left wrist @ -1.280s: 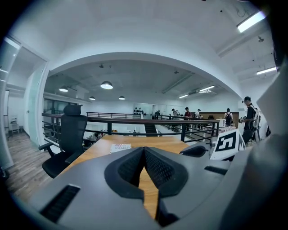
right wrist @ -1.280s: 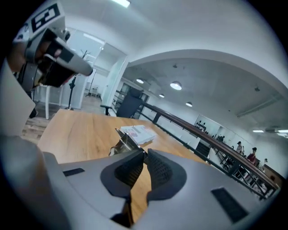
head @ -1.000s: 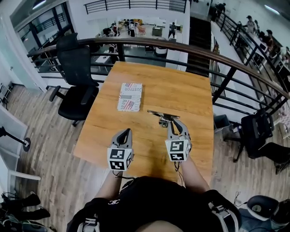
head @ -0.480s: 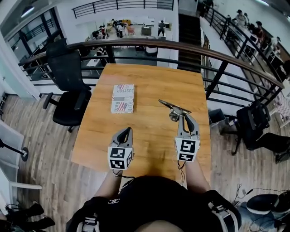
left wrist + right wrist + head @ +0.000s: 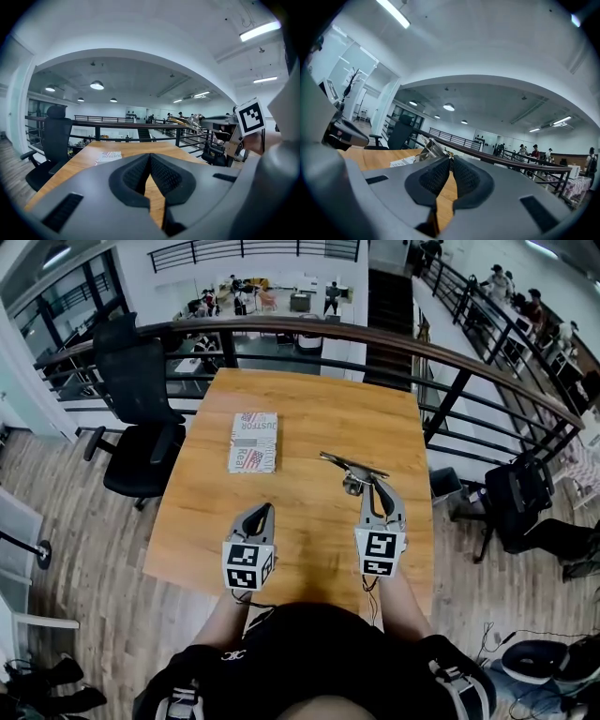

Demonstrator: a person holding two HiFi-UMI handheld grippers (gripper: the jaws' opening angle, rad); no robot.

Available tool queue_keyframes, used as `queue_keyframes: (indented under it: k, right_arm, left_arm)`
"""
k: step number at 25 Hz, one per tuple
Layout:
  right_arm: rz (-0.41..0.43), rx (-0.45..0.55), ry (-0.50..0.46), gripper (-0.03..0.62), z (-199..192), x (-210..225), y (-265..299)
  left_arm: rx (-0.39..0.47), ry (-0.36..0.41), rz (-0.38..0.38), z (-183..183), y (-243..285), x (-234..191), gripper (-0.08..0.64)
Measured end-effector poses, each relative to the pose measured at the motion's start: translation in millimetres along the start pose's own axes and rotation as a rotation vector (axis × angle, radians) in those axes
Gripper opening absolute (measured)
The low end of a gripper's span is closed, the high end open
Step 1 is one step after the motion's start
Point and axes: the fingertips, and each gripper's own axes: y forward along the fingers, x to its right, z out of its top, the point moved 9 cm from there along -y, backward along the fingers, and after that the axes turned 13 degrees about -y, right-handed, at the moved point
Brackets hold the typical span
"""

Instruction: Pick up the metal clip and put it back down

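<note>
Right hand-held gripper (image 5: pixel 367 484) is clenched on the metal clip (image 5: pixel 353 466). Its own view shows the pads pinched in, with the clip's shiny folded end sticking out up and left of the tips. The clip is off the bench (image 5: pixel 309 399), held in the air over the right half at roughly mid-depth. It lies close to flat, long axis running left-right, right end a bit nearer. The left gripper view agrees: the clip shows against the far railing, above the bench top. Left hand-held gripper (image 5: pixel 264 510) is clenched on nothing, pads meeting at the tips, with a sliver of bench wood visible through the gap lower down. It hangs over the near-left part of the bench, pointing away from the person, well apart from the clip. Flat printed box (image 5: pixel 253 442), white with red, lies on the bench far-left of both grippers, touched by neither. Black office chair (image 5: pixel 141 404) stands on the wood floor (image 5: pixel 84 549) just left of the bench. Curved railing (image 5: pixel 394 341) runs behind the far edge and down the right side. People (image 5: pixel 497 282) in the background are too small to detail.
</note>
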Motion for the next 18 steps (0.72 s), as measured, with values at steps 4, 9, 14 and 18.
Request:
queue_keyframes:
  k: [4, 9, 14, 18]
  right_arm:
    - [0.075, -0.016, -0.050, 0.040, -6.4, -32.7, 16.0]
    - [0.176, -0.071, -0.134, 0.040, -26.3, -85.0, 34.7]
    - [0.259, -0.136, -0.187, 0.040, -53.9, -132.3, 50.4]
    - [0.303, -0.189, -0.245, 0.040, -76.6, -169.2, 63.2]
  left_arm:
    - [0.001, -0.019, 0.016, -0.7, -3.1, -15.1, 0.012]
    - [0.006, -0.036, 0.037, -3.6, -11.8, -34.2, 0.012]
    - [0.009, -0.046, 0.057, -3.9, -18.1, -52.0, 0.012]
    - [0.000, -0.043, 0.071, -4.5, -24.7, -64.2, 0.012]
